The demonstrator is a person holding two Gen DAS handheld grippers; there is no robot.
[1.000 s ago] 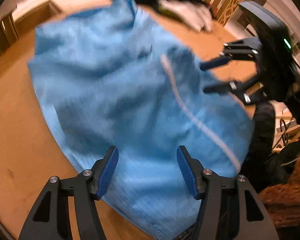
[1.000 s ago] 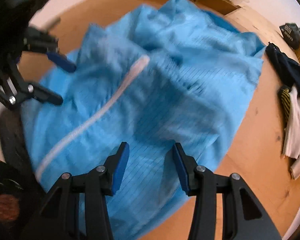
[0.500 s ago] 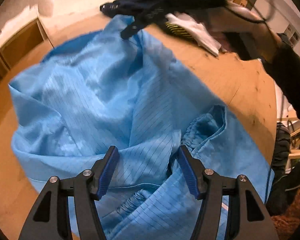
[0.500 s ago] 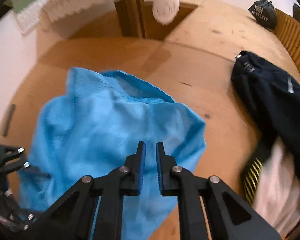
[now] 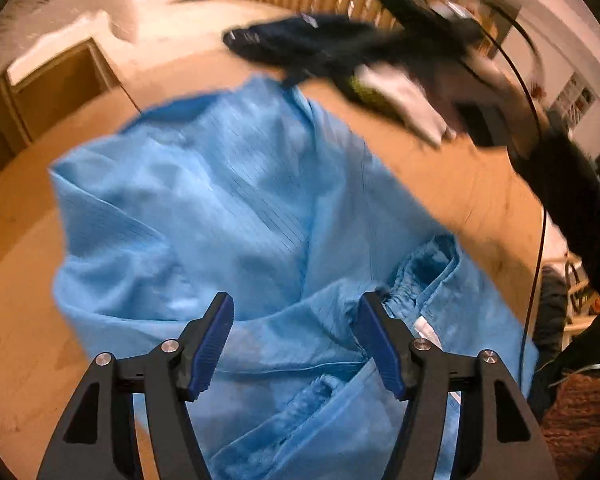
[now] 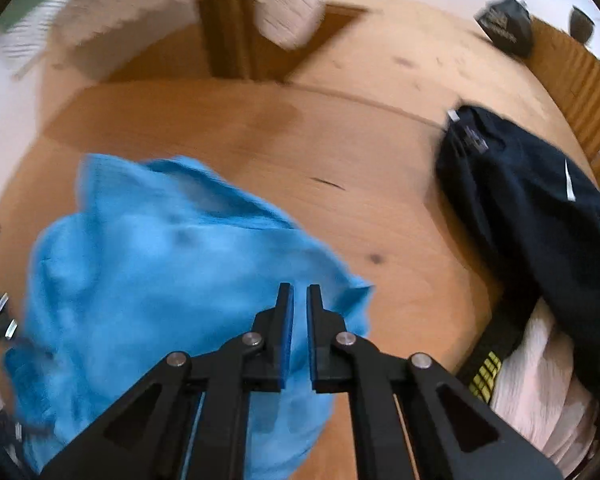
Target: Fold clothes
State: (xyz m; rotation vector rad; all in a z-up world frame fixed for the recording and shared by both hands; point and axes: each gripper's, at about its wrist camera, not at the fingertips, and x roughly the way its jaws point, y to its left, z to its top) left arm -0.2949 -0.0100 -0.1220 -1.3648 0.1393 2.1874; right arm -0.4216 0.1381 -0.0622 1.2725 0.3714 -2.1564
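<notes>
Wooden table carries one blue garment; left claw spread, right claw nearly pressed together, empty.

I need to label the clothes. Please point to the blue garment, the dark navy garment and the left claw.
blue garment (image 5: 228,216): left wrist view, its flat upper panel.
dark navy garment (image 6: 540,216): right wrist view, its middle.
left claw (image 5: 296,340): left wrist view, midway between its open fingertips.

Black tool arms, blue pads, silver screws.
</notes>
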